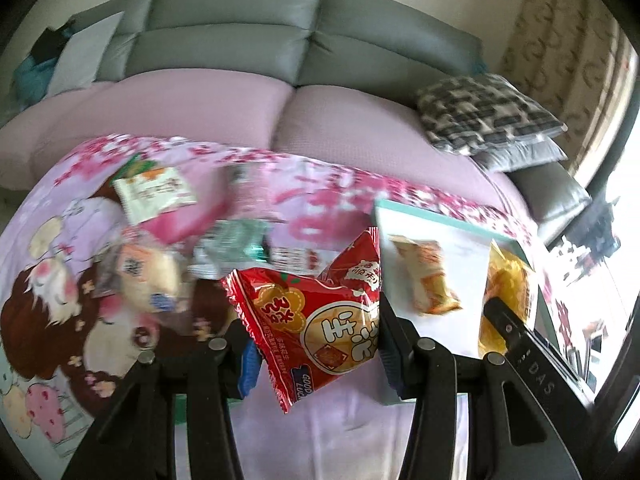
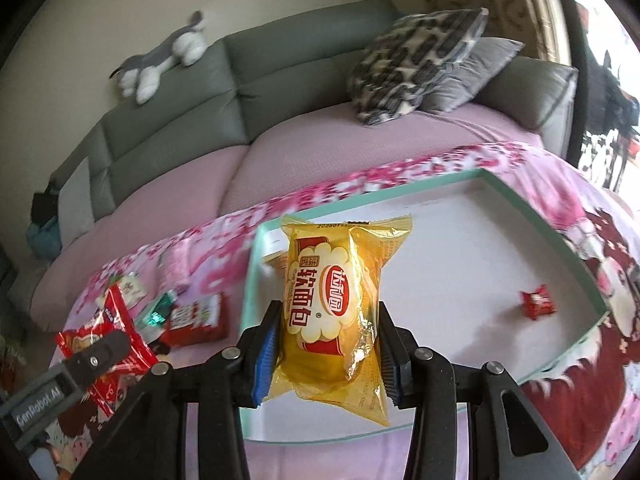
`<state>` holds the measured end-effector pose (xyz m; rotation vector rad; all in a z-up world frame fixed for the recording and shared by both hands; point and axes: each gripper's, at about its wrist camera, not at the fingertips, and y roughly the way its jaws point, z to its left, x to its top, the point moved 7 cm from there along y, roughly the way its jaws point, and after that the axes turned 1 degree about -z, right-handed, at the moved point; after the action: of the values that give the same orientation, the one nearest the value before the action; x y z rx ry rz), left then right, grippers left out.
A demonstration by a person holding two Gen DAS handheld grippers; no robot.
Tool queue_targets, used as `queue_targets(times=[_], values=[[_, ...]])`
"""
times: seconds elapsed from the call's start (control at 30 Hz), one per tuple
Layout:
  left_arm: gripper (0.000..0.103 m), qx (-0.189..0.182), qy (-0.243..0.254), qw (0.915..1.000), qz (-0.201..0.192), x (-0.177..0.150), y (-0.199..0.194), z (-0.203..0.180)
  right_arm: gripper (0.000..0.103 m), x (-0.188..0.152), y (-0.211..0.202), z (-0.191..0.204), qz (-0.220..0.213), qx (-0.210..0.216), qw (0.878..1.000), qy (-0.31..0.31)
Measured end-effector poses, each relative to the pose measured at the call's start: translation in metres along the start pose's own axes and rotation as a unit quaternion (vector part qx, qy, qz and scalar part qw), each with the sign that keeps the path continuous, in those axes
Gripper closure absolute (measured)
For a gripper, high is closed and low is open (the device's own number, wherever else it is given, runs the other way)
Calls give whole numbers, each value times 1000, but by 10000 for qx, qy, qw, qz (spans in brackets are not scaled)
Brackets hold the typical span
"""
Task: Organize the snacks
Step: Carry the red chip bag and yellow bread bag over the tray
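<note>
Both hands are carrying a snack toward the shallow teal-rimmed box [image 2: 558,236] on the cartoon-print cloth [image 1: 60,264] covering the table. The left hand-held gripper [image 1: 316,344] is clamped on a red rice-cracker packet [image 1: 316,316], held up just left of the box. The right hand-held gripper [image 2: 328,354] pinches a yellow soft-bread packet [image 2: 336,304] by its sides, hanging over the near left part of the box. Inside the box lie a small red wrapped candy [image 2: 537,302] near its right wall and an orange-and-white packet [image 1: 426,276] toward its left side, so sorting looks begun but far from finished. Still outside on the cloth are a green-and-white packet [image 1: 154,192], a teal wrapper [image 1: 232,244], a red-and-white box [image 2: 196,320], a pale pink packet [image 2: 174,266] and a blurred clear-wrapped snack [image 1: 148,276]. My judgement: two pieces in, two on the way, at least five left.
</note>
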<state>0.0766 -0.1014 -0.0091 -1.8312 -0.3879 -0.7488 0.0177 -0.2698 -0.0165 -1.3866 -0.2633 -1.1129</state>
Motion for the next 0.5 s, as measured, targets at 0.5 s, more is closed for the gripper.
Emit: queue_targets(times=[0.5], values=[[52, -480, 821, 9947, 389, -29, 33, -96, 57, 13, -16, -84, -149, -538, 9968, 565]])
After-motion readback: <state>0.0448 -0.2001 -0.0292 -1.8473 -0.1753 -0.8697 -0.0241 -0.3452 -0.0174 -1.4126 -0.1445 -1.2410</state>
